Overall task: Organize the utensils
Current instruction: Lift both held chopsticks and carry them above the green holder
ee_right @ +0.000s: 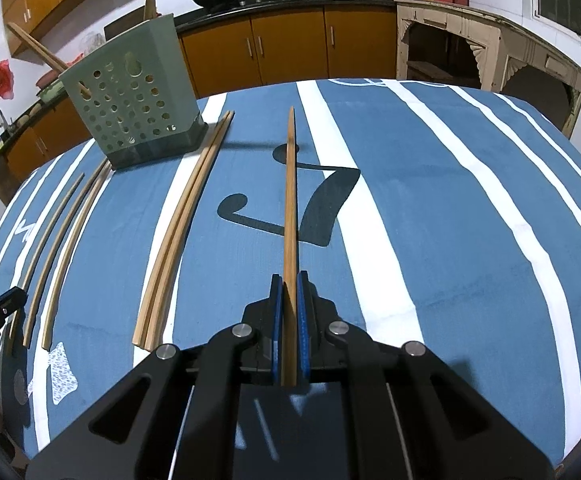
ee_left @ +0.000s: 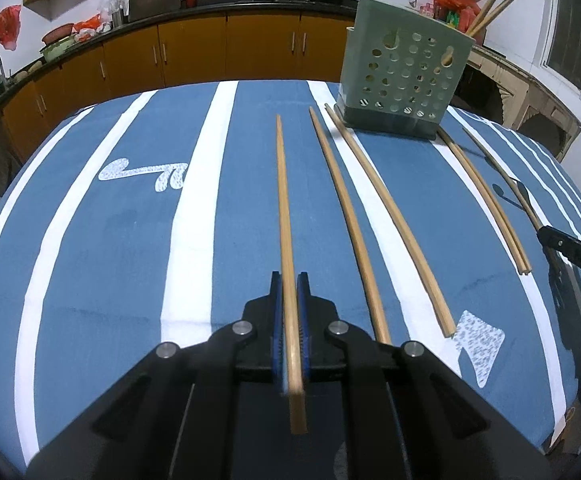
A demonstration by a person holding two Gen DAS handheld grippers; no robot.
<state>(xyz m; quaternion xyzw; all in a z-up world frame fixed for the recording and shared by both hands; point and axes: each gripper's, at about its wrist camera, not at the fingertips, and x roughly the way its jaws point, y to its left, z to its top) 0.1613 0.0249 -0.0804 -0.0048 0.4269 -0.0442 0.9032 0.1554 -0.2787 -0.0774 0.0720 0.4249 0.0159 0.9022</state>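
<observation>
Bamboo, pale and straight: each gripper is clamped on one chopstick. Nearest the left wrist camera, the left gripper has its blue pads pinched narrow on a chopstick whose blunt end sticks back past the pads toward the camera, while its thin tip runs forward, away across the table, toward the far edge. In the right wrist view the right gripper is likewise closed tight on its own chopstick, whose long axis also points straight ahead, tip out over the dark note printed on the blue striped tablecloth.

Beyond the left gripper, a loose chopstick lies flat just to the right of the held one, then a close-lying pair, then another pair nearer the right gripper. All lie roughly parallel, thin ends toward the holder.

Farther back stands the green perforated utensil holder, upright near the table's far edge, with a few chopsticks already leaning out of its top.

By my judgement the job is partly done: some sticks are stowed, two are in hand, and about five wait on the cloth.
</observation>
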